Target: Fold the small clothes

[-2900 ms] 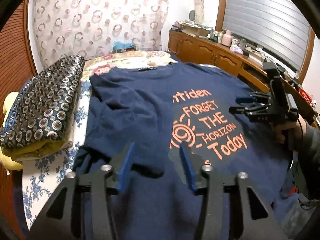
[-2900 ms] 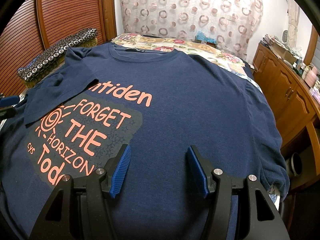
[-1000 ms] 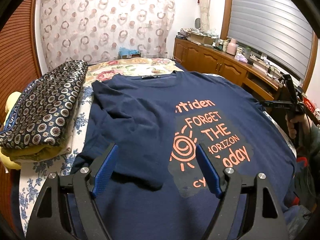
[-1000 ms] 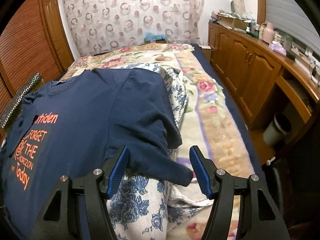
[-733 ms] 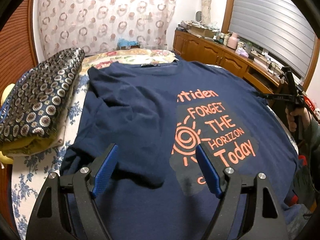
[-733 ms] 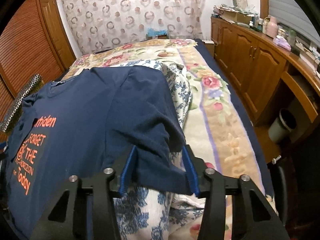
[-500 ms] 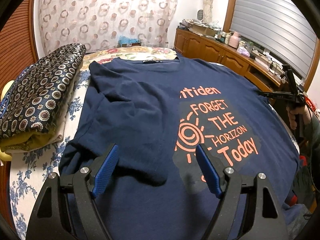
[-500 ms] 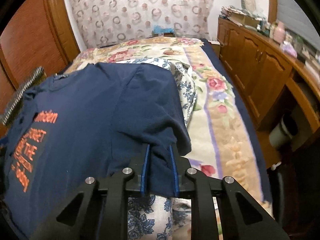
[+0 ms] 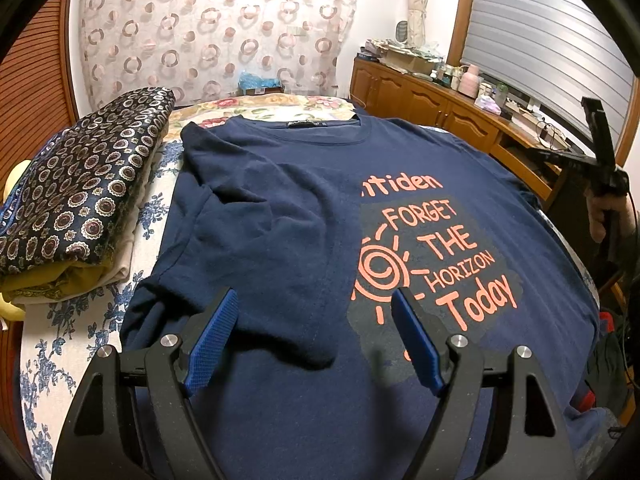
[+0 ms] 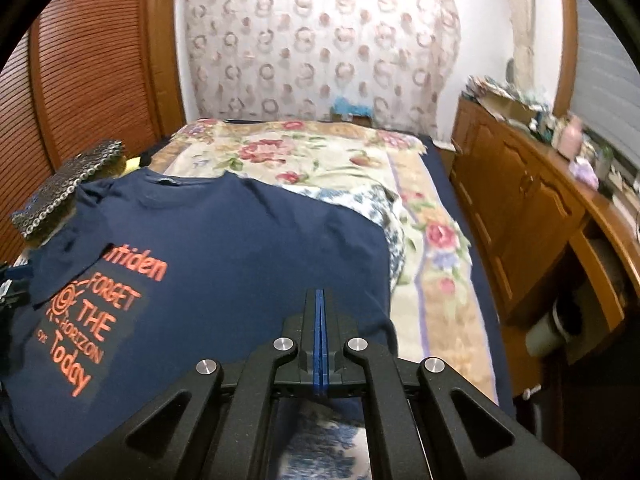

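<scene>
Since 1 second ago, right gripper has clamped, apparently pinching navy printed cotton T-shirt's sleeve; left gripper gapes.

Navy T-shirt, orange print; bedsheet white, blue flowers; folded cloth dark, ring-patterned; curtain pink circles.

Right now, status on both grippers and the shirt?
Left gripper open above the navy T-shirt. Right gripper just closed on its sleeve. Nothing in the way.
</scene>
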Available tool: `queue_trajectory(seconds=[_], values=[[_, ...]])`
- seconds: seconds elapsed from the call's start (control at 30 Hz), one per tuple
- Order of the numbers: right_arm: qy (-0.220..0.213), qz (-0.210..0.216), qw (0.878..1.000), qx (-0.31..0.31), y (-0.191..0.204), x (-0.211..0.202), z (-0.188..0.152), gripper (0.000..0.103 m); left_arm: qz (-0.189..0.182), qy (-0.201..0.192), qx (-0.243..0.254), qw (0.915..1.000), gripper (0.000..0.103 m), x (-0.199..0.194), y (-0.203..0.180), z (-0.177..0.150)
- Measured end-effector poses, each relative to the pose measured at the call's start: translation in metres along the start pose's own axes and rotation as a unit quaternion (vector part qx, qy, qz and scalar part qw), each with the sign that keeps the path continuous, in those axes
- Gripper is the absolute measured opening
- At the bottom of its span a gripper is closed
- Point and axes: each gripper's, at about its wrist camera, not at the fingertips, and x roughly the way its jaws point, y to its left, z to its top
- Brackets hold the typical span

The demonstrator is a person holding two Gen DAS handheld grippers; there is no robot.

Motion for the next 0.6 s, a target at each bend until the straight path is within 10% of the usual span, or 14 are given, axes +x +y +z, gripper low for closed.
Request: queue_trajectory(seconds=[0.13,0.3,0.6], values=[[0.007,-0.002,1.0,0.0,0.0,0.008,-0.007,0.005,0.0,0.0,0.001,1.0,0.08,0.0,0.0,0.0],[0.047,-0.03,0.998,0.025,-0.021,0.039,-0.021,0.044,0.0,0.001,0.0,1.0,0.08,-0.001,0.0,-0.001],[0.083,0.003,0.992,0.09,-0.052,0.063,-0.044,0.035,0.016,0.028,0.007,0.9994,0.08,0.011,-0.002,-0.002]])
